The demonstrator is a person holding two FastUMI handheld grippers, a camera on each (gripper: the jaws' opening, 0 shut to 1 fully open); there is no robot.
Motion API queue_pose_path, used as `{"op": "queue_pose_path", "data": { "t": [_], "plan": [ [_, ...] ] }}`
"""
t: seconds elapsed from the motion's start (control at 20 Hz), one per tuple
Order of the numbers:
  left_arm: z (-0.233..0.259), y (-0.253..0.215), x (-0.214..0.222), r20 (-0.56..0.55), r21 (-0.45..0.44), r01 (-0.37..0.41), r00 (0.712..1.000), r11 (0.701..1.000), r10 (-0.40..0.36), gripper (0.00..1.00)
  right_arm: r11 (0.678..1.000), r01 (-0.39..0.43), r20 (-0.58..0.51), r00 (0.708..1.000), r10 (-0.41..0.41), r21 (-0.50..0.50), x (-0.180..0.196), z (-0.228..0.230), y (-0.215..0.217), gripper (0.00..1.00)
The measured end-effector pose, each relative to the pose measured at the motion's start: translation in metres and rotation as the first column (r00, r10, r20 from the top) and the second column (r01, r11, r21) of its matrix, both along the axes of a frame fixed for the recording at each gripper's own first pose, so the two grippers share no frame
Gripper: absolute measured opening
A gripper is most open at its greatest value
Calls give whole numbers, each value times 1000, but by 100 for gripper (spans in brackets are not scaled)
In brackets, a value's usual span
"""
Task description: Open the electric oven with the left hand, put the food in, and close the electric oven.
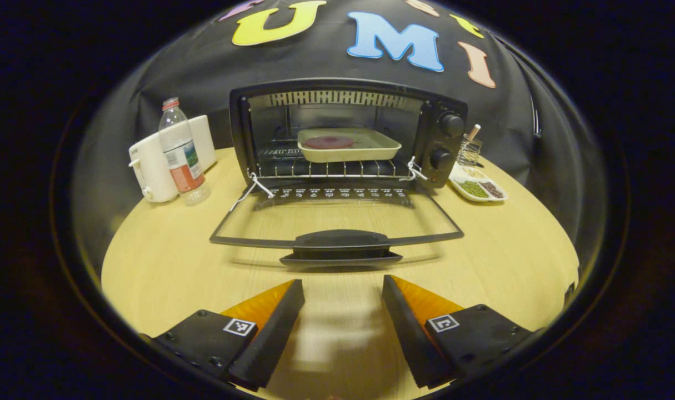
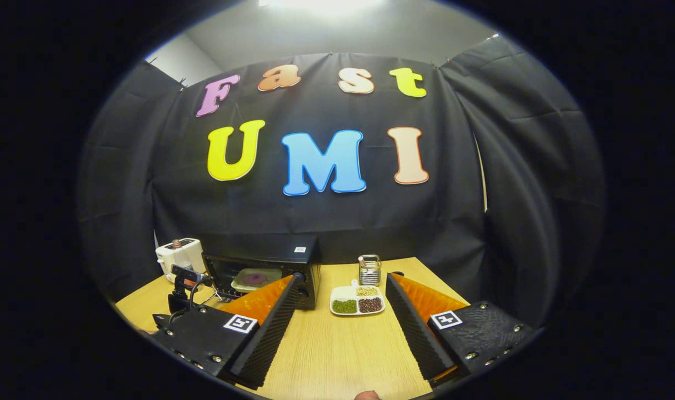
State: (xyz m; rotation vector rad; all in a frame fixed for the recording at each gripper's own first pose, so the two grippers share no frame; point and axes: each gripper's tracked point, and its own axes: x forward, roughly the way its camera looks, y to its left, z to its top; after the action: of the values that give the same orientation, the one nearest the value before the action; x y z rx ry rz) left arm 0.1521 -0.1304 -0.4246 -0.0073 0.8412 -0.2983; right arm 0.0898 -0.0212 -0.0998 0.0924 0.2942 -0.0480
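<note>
The left claw (image 1: 343, 303) stands wide apart with nothing between its fingers, hovering over the pale wooden bench (image 1: 165, 266). Just ahead of it lies the black handle (image 1: 340, 244) of the glass oven door (image 1: 337, 219), folded down flat and open. Beyond the door sits the black electric oven (image 1: 348, 130), and on its wire rack rests a cream rectangular tray (image 1: 348, 145) carrying a round reddish piece of food (image 1: 329, 142). Left of the oven stand a clear plastic bottle with a red cap (image 1: 180, 153) and a white appliance (image 1: 148, 166); to its right, a white divided dish of beans (image 1: 477, 186). The right claw (image 2: 341, 311) is likewise spread wide and empty, with the same dish just ahead between its fingers and the oven off to its left.
</note>
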Motion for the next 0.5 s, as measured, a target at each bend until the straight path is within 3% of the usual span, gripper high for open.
{"op": "queue_pose_path", "data": {
  "t": [0.3,0.5],
  "plan": [
    [-2,-3,17,39,41,-7,999,999,5,100,997,16,15,1000,-15,-75,-5,12,-14,98],
    [5,-1,15,44,42,-30,999,999,28,100,998,-3,26,1000,4,-58,-5,0,-6,98]
  ]
}}
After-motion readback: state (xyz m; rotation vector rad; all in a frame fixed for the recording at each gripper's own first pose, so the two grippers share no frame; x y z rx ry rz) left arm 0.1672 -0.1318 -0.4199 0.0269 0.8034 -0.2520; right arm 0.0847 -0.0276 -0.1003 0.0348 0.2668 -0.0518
